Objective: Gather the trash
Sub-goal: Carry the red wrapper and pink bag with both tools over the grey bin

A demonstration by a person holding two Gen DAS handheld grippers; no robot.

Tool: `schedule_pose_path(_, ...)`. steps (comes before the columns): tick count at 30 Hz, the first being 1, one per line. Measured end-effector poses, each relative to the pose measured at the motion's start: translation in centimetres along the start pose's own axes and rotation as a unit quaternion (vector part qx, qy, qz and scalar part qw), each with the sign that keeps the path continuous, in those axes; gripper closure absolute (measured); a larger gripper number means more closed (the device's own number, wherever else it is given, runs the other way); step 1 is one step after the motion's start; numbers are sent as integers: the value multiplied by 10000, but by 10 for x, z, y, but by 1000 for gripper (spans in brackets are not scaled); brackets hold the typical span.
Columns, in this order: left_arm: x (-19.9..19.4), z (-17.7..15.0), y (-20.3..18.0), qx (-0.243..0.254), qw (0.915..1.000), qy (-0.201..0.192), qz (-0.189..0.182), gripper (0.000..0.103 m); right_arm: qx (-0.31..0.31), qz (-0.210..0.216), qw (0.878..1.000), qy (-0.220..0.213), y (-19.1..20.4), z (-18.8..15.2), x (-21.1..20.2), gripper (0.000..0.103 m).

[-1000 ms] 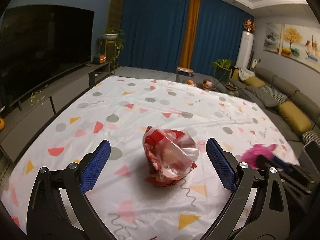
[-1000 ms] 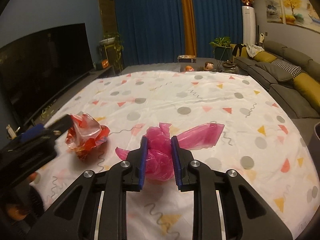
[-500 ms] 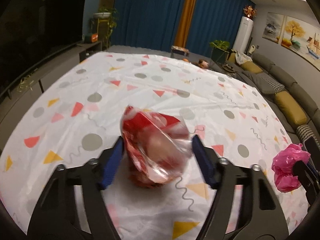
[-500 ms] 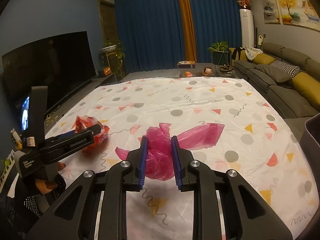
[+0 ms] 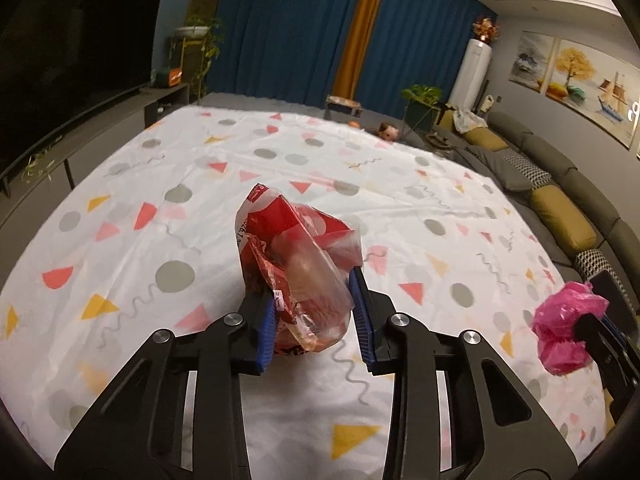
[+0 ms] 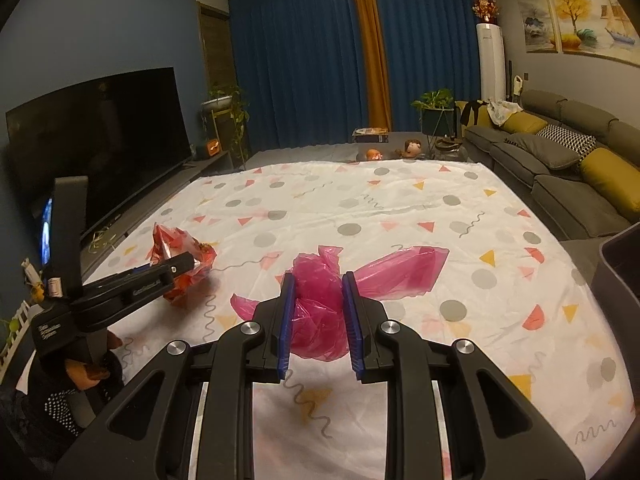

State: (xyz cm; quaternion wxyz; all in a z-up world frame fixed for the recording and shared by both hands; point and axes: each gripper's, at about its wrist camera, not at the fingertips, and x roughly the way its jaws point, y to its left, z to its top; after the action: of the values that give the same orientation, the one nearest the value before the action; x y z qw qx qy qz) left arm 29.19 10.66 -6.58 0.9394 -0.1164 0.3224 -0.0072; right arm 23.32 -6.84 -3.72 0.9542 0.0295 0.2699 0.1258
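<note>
Red and clear crinkled plastic forms the wrapper (image 5: pixel 298 276) clamped between the blue pads (image 5: pixel 267 330) of the left gripper (image 5: pixel 316 320). The jaws are closed against both sides of the wrapper, which rises above the fingertips and is held off the sheet (image 5: pixel 200 208). In the right wrist view the same wrapper (image 6: pixel 180 256) appears at the left, at the tip of the left gripper (image 6: pixel 176 268), above the sheet (image 6: pixel 400 208).

The right gripper (image 6: pixel 318 320) is closed narrow on a pink plastic bag (image 6: pixel 320 312). The bunched middle of the bag sits between the blue pads (image 6: pixel 287 320); one loose flap extends to the right and a smaller one to the left. In the left wrist view the pink bag (image 5: pixel 564 328) shows at the right edge, held in the right gripper (image 5: pixel 592 332).

The sheet is white with grey dots, coloured triangles and squiggles. A dark bin (image 6: pixel 620 272) stands at the right edge of the right wrist view, beside the sheet. A grey sofa (image 6: pixel 560 160) with yellow cushions runs along the right side of the room.
</note>
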Motion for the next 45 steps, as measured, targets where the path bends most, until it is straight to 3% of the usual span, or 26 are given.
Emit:
schedule_pose_path(12,-57,-7,-57,554,9971,-415,-330,71,36,-156,9994,-312,-19,6,-44,79)
schedule_pose_path(21,-86,-17,-119,1006,9904,-584,-750,71,159,-389,9976,-549,-51,7,-84,79)
schedule_pose_path(36,-93,-40,-239,1703,9718,-578,-1527,71,455,-1164,9886,-837,-138,2,-139,79)
schedule_pose_path(45,-86,-51,-321,2076,9517,-584,-2184,71,738,-1865,9743,-1023,-205,-2,-171,79)
